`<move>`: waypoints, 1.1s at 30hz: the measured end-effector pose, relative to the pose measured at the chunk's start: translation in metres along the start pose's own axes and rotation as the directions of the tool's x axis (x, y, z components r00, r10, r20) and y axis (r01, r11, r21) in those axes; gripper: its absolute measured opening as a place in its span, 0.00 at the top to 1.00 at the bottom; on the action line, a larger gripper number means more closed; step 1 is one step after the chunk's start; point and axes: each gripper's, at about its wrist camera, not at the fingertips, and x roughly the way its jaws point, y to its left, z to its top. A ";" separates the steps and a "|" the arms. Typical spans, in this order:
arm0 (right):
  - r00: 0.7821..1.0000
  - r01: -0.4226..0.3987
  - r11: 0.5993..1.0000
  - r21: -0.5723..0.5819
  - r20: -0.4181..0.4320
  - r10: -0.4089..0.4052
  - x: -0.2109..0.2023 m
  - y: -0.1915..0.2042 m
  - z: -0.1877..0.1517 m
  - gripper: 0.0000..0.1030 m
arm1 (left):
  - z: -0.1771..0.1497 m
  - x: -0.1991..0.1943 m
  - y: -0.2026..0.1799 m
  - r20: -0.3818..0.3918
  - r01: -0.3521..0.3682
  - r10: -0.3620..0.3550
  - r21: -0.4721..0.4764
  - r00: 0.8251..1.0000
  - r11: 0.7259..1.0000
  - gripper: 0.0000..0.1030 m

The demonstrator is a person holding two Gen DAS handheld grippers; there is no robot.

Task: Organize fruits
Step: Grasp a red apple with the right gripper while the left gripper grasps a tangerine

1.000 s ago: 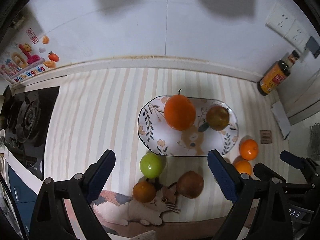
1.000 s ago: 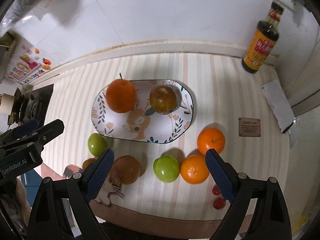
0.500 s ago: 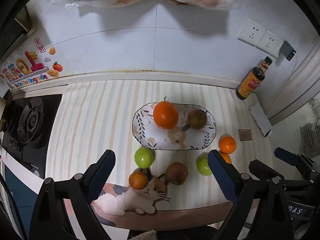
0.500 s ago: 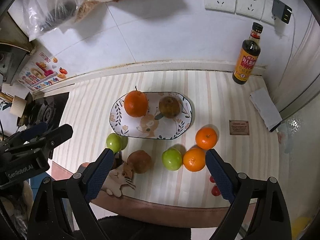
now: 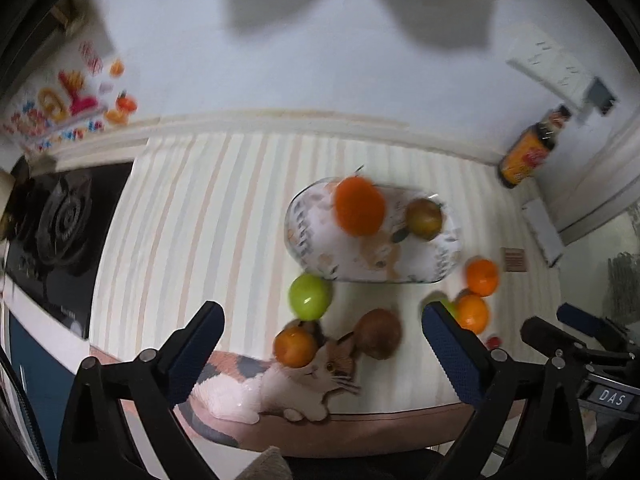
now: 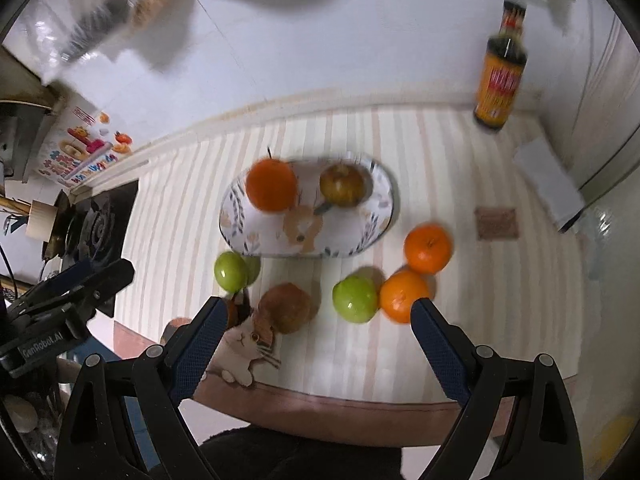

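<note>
A flower-patterned oval plate (image 5: 298, 248) (image 6: 384, 216) holds a large orange (image 5: 359, 210) (image 6: 272, 185) and a brownish apple (image 5: 425, 220) (image 6: 342, 184). In front of it lie a green apple (image 5: 310, 296) (image 6: 231, 271), a small orange (image 5: 295, 347), a brown fruit (image 5: 378, 339) (image 6: 285, 307), a second green apple (image 6: 355, 298) and two oranges (image 6: 404, 296) (image 6: 428, 247). My left gripper (image 5: 322, 314) hangs above the near fruits, its jaws opening with nothing between them. My right gripper (image 6: 318, 308) is open and empty, also above the fruits.
A soy sauce bottle (image 6: 498, 80) stands at the back right wall. A gas hob (image 5: 60, 216) fills the left end of the counter. A white packet (image 6: 548, 184) and a small brown card (image 6: 496, 222) lie at the right. A cat picture marks the striped mat's front edge.
Both cameras drew back from the counter, then came nearer again, and both views are now blurred by motion. The fruits and the plate lie where they were.
</note>
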 end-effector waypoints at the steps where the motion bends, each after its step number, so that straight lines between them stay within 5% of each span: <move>1: 0.999 -0.028 1.000 0.008 -0.032 0.029 0.018 0.000 -0.002 0.08 | -0.001 0.013 0.008 -0.029 -0.009 0.009 -0.017 1.000 1.000 0.02; 9: 0.971 -0.074 0.994 0.079 -0.221 0.090 0.143 0.008 -0.009 0.10 | -0.023 0.092 0.056 -0.210 -0.055 0.022 -0.151 0.977 0.987 0.02; 15: 0.944 -0.073 0.991 0.117 -0.313 0.106 0.209 0.018 -0.014 0.25 | -0.043 0.133 0.075 -0.315 -0.043 -0.042 -0.260 0.948 0.965 0.02; 26: 0.931 -0.025 1.000 0.000 -0.364 0.023 0.209 0.012 -0.037 0.31 | -0.058 0.184 0.055 -0.396 0.015 -0.123 -0.267 0.910 0.964 0.02; 29: 0.928 -0.037 0.999 0.016 -0.371 0.040 0.209 0.008 -0.041 0.31 | -0.059 0.194 0.044 -0.404 0.035 -0.128 -0.230 0.906 0.973 0.24; 30: 0.927 -0.038 0.999 0.027 -0.372 0.046 0.210 0.007 -0.041 0.30 | -0.059 0.197 0.040 -0.406 0.039 -0.127 -0.219 0.905 0.975 0.41; 33: 0.926 -0.040 0.998 0.041 -0.375 0.052 0.211 0.004 -0.038 0.30 | -0.061 0.196 0.035 -0.388 0.040 -0.120 -0.207 0.914 0.977 0.47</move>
